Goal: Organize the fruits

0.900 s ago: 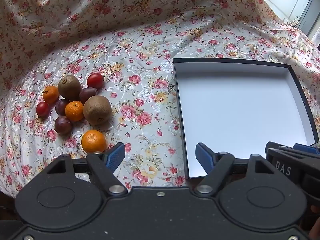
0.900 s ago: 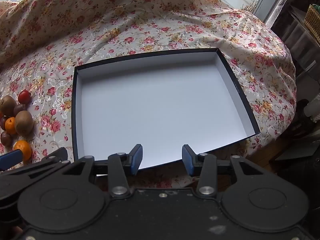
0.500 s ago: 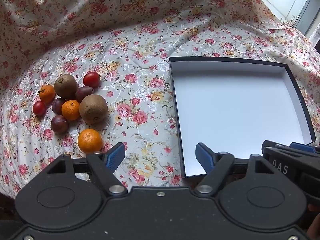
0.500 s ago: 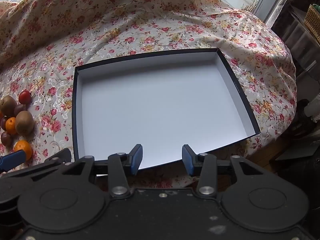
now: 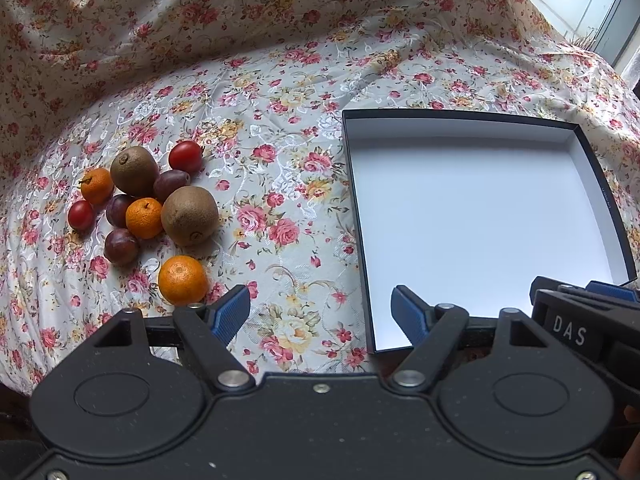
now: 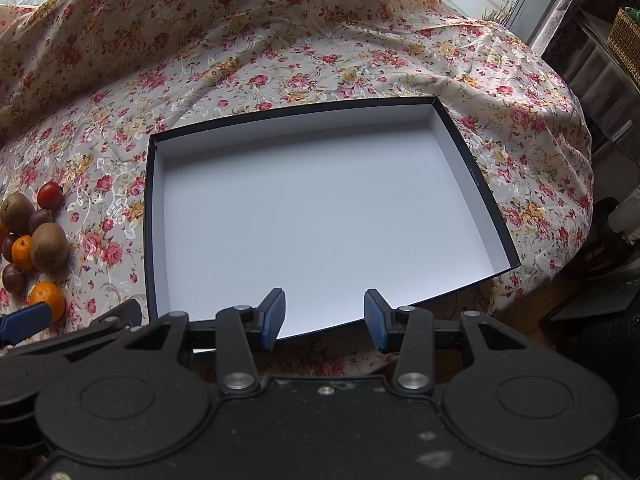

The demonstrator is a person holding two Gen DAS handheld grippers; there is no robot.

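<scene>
A pile of fruit lies on the flowered cloth at the left of the left wrist view: two kiwis [image 5: 190,215], three mandarins [image 5: 183,280], dark plums [image 5: 121,246] and red cherry tomatoes [image 5: 185,156]. A shallow dark box with a white inside [image 5: 480,216] sits to the right and holds nothing. My left gripper [image 5: 321,314] hangs open above the cloth between the fruit and the box. My right gripper [image 6: 324,314] stands open over the box's [image 6: 320,216] near edge with nothing between its fingers. The fruit pile [image 6: 49,246] shows at the right wrist view's left edge.
The flowered cloth [image 5: 280,80] rises in folds at the back and drapes over the table's right end [image 6: 552,152]. Beyond that end stand dark furniture and a wicker basket [image 6: 626,36]. The right gripper's body [image 5: 580,328] shows at the lower right of the left wrist view.
The left wrist view has shifted a little, so the fruit and box sit slightly higher and more to the left. The right gripper has kept still. Both stay open.
</scene>
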